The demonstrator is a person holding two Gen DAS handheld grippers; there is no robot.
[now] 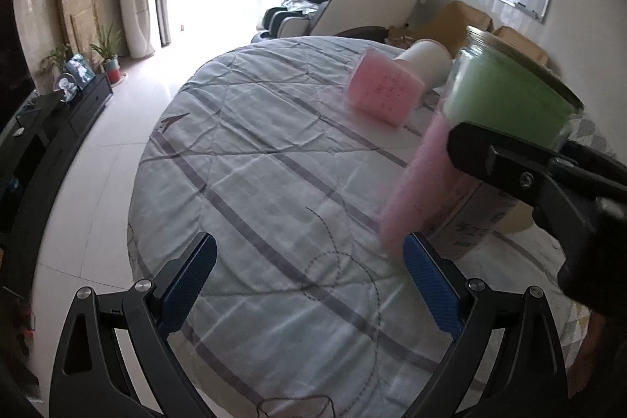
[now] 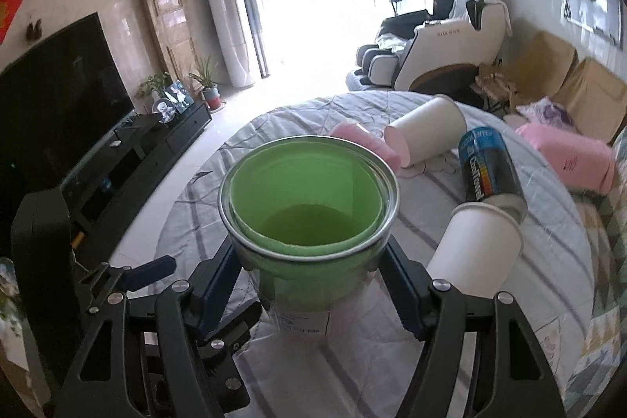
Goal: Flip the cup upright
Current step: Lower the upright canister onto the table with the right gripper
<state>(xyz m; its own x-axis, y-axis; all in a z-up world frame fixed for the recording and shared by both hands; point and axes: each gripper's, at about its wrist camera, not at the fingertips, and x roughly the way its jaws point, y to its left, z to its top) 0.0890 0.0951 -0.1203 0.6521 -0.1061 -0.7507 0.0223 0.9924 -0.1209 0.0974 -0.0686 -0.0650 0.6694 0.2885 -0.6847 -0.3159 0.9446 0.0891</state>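
Going left to right in the right wrist view: our left claw [image 2: 156, 271] pokes in at the far left edge, just one blue-tipped finger showing there. Dead center is the green-lined cup [image 2: 309, 206], a clear cup with a metal rim and a green liner, standing upright with its mouth facing up. Our right claw [image 2: 309, 285] is clamped on it, a blue pad pressed against each side of the cup wall just under the rim. We can't tell if the cup's base is touching the striped quilt [image 2: 235, 371] or sitting a bit above it.

Behind the cup, a pink cup [image 2: 366, 140] lies on its side, and just right of that a white paper cup [image 2: 427, 128] is tipped over too. Further right there's a dark CoolTowel can [image 2: 490, 167] lying down, with another white paper cup [image 2: 476, 241] on its side touching its lower end. A pink box [image 2: 568, 155] sits far right.

In the left wrist view, our left claw [image 1: 309, 285] is spread wide with nothing between the blue pads [image 1: 188, 285], hanging over the quilt. Off to the right is the same green-lined cup [image 1: 509, 93] with the right claw's black finger [image 1: 509, 159] across it, plus a blurry pink thing below that we can't identify.
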